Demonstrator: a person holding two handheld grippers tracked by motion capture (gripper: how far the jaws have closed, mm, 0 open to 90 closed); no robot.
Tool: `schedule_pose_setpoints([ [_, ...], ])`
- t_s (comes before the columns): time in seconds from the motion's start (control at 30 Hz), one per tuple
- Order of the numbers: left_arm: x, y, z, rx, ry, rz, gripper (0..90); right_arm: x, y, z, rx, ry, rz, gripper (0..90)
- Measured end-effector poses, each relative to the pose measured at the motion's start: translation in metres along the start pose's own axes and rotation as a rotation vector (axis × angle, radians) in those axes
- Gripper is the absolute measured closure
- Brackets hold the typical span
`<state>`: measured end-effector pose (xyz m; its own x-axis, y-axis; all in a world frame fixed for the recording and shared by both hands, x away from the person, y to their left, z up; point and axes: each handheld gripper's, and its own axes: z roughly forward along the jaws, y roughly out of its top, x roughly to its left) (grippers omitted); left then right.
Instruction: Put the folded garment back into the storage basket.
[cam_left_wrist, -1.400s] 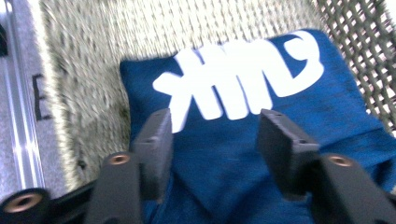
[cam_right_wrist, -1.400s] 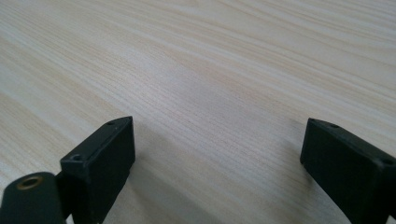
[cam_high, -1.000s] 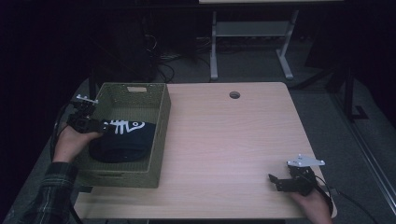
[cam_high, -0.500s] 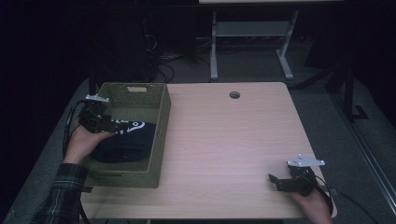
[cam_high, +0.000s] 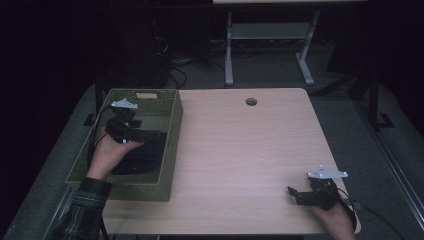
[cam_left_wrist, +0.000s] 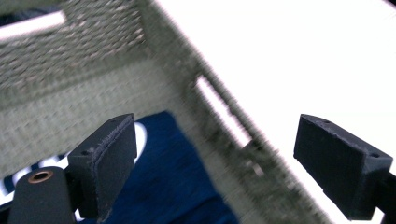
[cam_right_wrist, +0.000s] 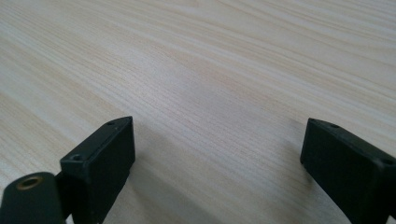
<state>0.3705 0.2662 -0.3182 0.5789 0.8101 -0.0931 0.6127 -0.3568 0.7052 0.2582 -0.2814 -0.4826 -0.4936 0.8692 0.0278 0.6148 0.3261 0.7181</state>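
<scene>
So the dark blue garment (cam_high: 137, 156) is lying in the bottom of the green woven basket (cam_high: 172, 131) at the left edge of the table (cam_high: 250, 150), and the left gripper (cam_high: 150, 135) hangs over it with its jaws spread wide, nothing between them. Looks to me like the drop-off step is basically done and the hand is clearing out. Next move probably just needs a lift up over the basket wall without snagging the cloth. The right gripper (cam_high: 292, 192) sits near the front right corner, jaws wide open on bare wood. The garment is a bunched heap, so it doesn't really point anywhere; its longer side seems to run along the basket's length.
</scene>
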Motion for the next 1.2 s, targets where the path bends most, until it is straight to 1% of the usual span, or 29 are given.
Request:
schedule_pose_setpoints([
  [0.03,-0.008,0.002,0.003,-0.012,-0.01,0.004,13.0,0.0,0.0,0.0,0.0,0.0,0.0,9.7],
  [0.17,-0.025,0.007,0.009,-0.017,-0.044,0.023,13.1,0.0,0.0,0.0,0.0,0.0,0.0,9.7],
  [0.2,-0.025,0.007,0.009,-0.017,-0.044,0.023,13.1,0.0,0.0,0.0,0.0,0.0,0.0,9.7],
  [0.23,-0.034,0.009,0.013,-0.017,-0.063,0.035,13.1,0.0,0.0,0.0,0.0,0.0,0.0,9.6],
  [0.27,-0.038,0.01,0.015,-0.019,-0.074,0.04,13.1,0.0,0.0,0.0,0.0,0.0,0.0,9.7],
  [0.43,-0.062,0.014,0.025,-0.008,-0.095,0.077,13.4,0.0,0.0,0.0,0.0,0.0,-0.001,9.6],
  [0.5,-0.071,0.015,0.03,-0.007,-0.114,0.088,13.4,0.0,0.0,0.0,0.0,0.0,0.0,9.7],
  [0.67,-0.093,0.015,0.043,-0.007,-0.14,0.117,13.4,0.0,0.0,0.0,-0.001,0.0,-0.001,9.6],
  [0.77,-0.106,0.015,0.05,-0.006,-0.149,0.139,13.4,0.0,0.0,0.0,-0.001,0.0,0.0,9.6],
  [0.87,-0.119,0.014,0.057,-0.004,-0.169,0.158,13.4,0.0,0.0,0.0,-0.001,0.0,-0.001,9.7],
  [0.9,-0.119,0.014,0.057,-0.004,-0.169,0.158,13.4,0.0,0.0,0.0,-0.001,0.0,0.0,9.7],
  [0.93,-0.123,0.014,0.06,-0.005,-0.175,0.163,13.4,0.0,0.0,0.0,-0.001,0.0,0.0,9.7],
  [0.97,-0.131,0.012,0.065,-0.002,-0.178,0.179,13.4,0.0,0.0,0.0,-0.001,0.0,-0.001,9.6],
  [1.03,-0.139,0.01,0.07,-0.01,-0.185,0.188,13.4,0.0,0.0,0.0,-0.001,0.0,-0.001,9.6],
  [1.07,-0.139,0.01,0.07,-0.01,-0.185,0.188,13.4,0.0,0.0,0.0,-0.001,0.0,-0.001,9.6],
  [1.1,-0.145,0.007,0.075,-0.014,-0.197,0.201,13.4,0.0,0.0,0.0,-0.001,0.0,-0.001,9.7],
  [1.13,-0.145,0.007,0.075,-0.014,-0.197,0.201,13.4,0.0,0.0,0.0,-0.001,0.0,-0.001,9.7],
  [1.17,-0.151,0.004,0.081,-0.02,-0.194,0.216,13.4,0.0,0.0,0.0,-0.001,0.0,-0.001,9.6],
  [1.2,-0.153,0.002,0.084,-0.013,-0.195,0.222,13.4,0.0,0.0,0.0,0.0,0.001,-0.001,9.6],
])
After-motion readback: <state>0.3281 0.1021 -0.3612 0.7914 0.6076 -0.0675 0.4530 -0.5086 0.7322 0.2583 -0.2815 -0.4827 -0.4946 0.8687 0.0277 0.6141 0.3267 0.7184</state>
